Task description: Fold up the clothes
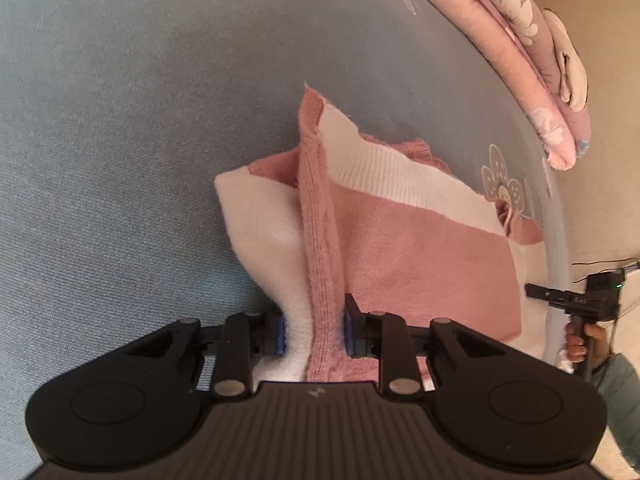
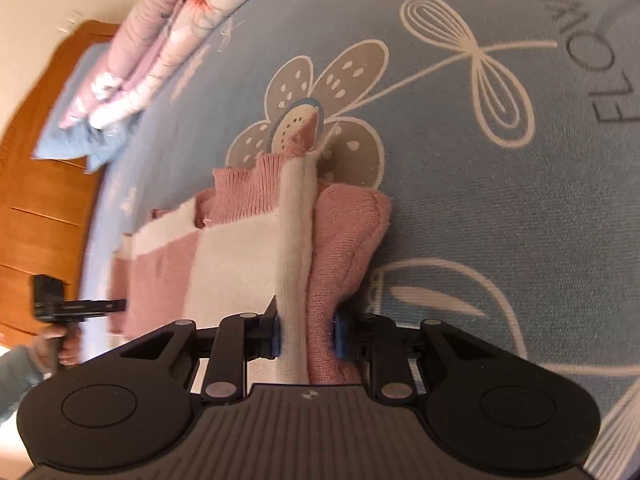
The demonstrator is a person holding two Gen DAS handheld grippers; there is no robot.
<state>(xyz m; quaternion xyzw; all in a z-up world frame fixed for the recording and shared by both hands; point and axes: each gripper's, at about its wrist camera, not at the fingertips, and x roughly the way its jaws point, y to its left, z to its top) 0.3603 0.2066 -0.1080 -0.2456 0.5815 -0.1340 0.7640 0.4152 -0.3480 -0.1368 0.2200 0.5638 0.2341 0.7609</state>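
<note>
A pink and white striped knit sweater [image 1: 416, 240] lies partly folded on a blue flowered bedsheet [image 1: 120, 140]. My left gripper [image 1: 314, 334] is shut on a bunched fold of the sweater's near edge, the blue pads pressing pink and white knit from both sides. In the right wrist view the same sweater [image 2: 240, 256] shows, and my right gripper [image 2: 307, 336] is shut on another fold of its near edge, white layer on the left and pink on the right. Each gripper appears small in the other's view, held by a hand [image 1: 580, 344].
A rolled pink flowered quilt [image 1: 532, 60] lies along the far edge of the bed. A wooden headboard [image 2: 44, 208] and a blue pillow [image 2: 76, 128] stand at the left in the right wrist view. The sheet [image 2: 500, 200] around the sweater is flat.
</note>
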